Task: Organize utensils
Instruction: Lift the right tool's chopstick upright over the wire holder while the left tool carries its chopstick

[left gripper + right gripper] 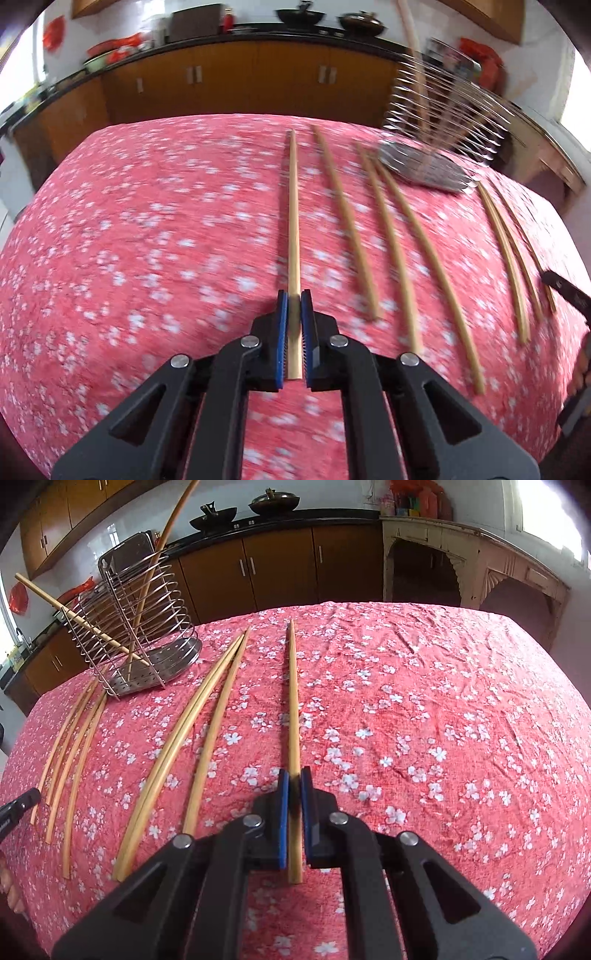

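Chopsticks are the job: you have one chopstick (293, 221) clamped in your left gripper (294, 306) and another chopstick (293, 701) clamped in your right gripper (294, 782), both gripped near the thick end and pointing forward over the floral tablecloth (443, 720). The rest lie loose beside the wire holder (140, 627), where two already lean. Long overhang could let a stick pivot in the pads or catch the wire rings. Left view is motion-blurred; the holder's interior and its far side are hard to read.
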The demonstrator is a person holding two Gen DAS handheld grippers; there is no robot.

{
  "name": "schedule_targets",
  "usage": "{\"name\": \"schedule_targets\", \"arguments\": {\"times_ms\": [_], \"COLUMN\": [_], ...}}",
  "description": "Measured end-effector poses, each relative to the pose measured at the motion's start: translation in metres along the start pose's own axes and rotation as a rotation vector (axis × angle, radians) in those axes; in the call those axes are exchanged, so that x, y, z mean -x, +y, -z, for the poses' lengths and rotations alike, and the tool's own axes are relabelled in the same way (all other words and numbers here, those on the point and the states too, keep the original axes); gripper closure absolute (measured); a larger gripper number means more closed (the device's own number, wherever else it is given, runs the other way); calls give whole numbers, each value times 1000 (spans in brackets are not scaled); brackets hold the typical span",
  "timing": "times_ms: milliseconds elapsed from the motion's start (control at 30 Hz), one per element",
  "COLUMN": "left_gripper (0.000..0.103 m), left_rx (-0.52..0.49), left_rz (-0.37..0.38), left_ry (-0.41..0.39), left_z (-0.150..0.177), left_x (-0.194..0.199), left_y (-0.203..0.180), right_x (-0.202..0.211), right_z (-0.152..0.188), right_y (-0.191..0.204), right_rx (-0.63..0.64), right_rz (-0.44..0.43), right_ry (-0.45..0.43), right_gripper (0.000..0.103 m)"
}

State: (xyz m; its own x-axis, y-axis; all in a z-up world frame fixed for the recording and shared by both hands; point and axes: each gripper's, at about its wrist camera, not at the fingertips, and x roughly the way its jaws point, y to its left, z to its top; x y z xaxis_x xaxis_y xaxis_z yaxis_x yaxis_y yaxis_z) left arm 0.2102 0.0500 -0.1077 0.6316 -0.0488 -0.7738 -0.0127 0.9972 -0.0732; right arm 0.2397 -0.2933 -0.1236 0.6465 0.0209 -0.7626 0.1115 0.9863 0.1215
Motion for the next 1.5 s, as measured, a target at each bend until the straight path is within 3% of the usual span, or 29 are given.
{"name": "schedule_targets", "arguments": {"times_ms": [1167,1333,1500], "left_gripper": [95,95,95], "left_rx": [20,-22,-41], "left_rz": [15,-20,-42], "left_ry": [-13,-10,-10], "left_z": [-2,1,4], "left_x": [1,1,2], "left_y": [11,7,3], "right_x": [2,9,15], "right_z": [1,11,17], "right_y": [-4,7,5], "right_rx": [-19,43,44], "right_rz": [-16,39,35], "right_ry": [-1,1,3], "right_gripper": [95,94,95]}}
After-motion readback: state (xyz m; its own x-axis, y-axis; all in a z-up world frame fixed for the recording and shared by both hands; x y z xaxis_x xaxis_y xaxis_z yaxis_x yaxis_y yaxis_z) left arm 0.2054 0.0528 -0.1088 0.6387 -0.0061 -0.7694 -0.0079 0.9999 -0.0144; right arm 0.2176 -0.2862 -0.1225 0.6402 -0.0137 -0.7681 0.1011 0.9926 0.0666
